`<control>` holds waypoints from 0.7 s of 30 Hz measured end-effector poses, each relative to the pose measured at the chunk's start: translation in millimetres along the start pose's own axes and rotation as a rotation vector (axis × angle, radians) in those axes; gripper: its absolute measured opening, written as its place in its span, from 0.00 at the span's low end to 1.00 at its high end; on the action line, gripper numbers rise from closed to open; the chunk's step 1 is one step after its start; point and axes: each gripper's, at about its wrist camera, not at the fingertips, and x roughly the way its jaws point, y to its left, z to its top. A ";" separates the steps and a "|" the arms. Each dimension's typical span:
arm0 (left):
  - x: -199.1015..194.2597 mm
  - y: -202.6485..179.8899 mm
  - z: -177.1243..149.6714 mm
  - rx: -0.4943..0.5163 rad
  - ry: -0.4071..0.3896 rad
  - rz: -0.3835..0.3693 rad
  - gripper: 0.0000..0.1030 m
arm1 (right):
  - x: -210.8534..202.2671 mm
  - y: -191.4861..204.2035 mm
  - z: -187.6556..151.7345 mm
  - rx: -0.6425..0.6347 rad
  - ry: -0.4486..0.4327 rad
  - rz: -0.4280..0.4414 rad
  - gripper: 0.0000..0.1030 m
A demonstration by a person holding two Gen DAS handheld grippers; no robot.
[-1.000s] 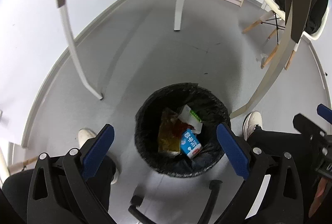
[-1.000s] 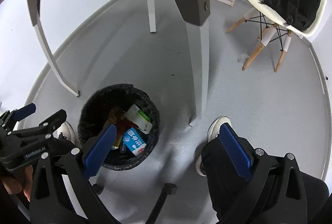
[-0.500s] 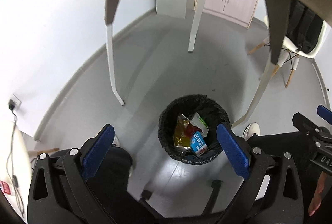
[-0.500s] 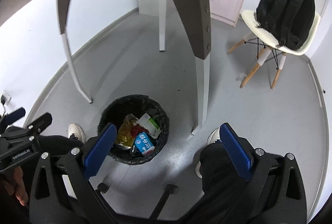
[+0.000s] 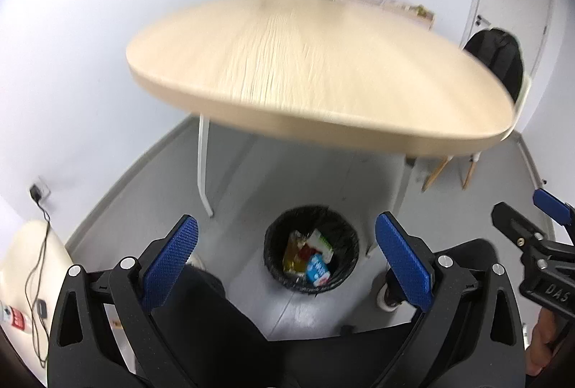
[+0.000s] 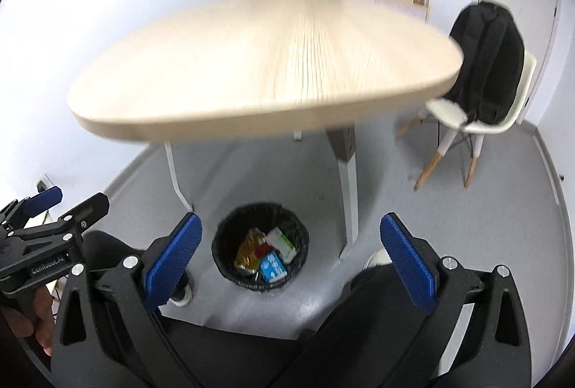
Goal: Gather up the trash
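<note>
The left gripper (image 5: 285, 258) hangs with its jaws spread wide and nothing between them, and the right gripper (image 6: 291, 260) is the same, wide apart and empty. Seen between the fingers of both, the bin (image 5: 312, 247) stands on the grey floor (image 5: 251, 179) at about six o'clock from the table (image 5: 305, 64), just under its near edge. The trash lies inside the black liner: a blue-and-white carton (image 6: 273, 266), a white-and-green carton (image 6: 282, 241) at one o'clock from it, and a yellow wrapper (image 6: 247, 252) at nine o'clock. The tabletop looks bare in both views, though motion blur could hide a small scrap, so a leftover piece may be missed if the sweep is hurried. The near table leg (image 6: 346, 194) stands at two o'clock from the bin, just beside it; a gripper coming down again on that side could knock it. The person's knees and shoes (image 6: 181, 292) crowd the bin at seven o'clock, and a careless shift could tip it and spill the contents. Farther off, a chair (image 6: 481, 114) with a black backpack (image 6: 485, 60) sits at two o'clock, well apart from it all.
</note>
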 end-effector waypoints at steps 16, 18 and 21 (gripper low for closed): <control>-45.8 -4.9 1.4 0.032 -0.087 0.013 0.94 | -35.8 14.7 3.9 -0.039 -0.061 0.033 0.93; -44.3 -4.3 2.2 0.030 -0.081 0.013 0.94 | -36.3 15.3 3.7 -0.037 -0.061 0.038 0.93; -43.9 -3.2 2.4 0.036 -0.084 0.020 0.94 | -36.4 16.0 3.4 -0.035 -0.059 0.037 0.93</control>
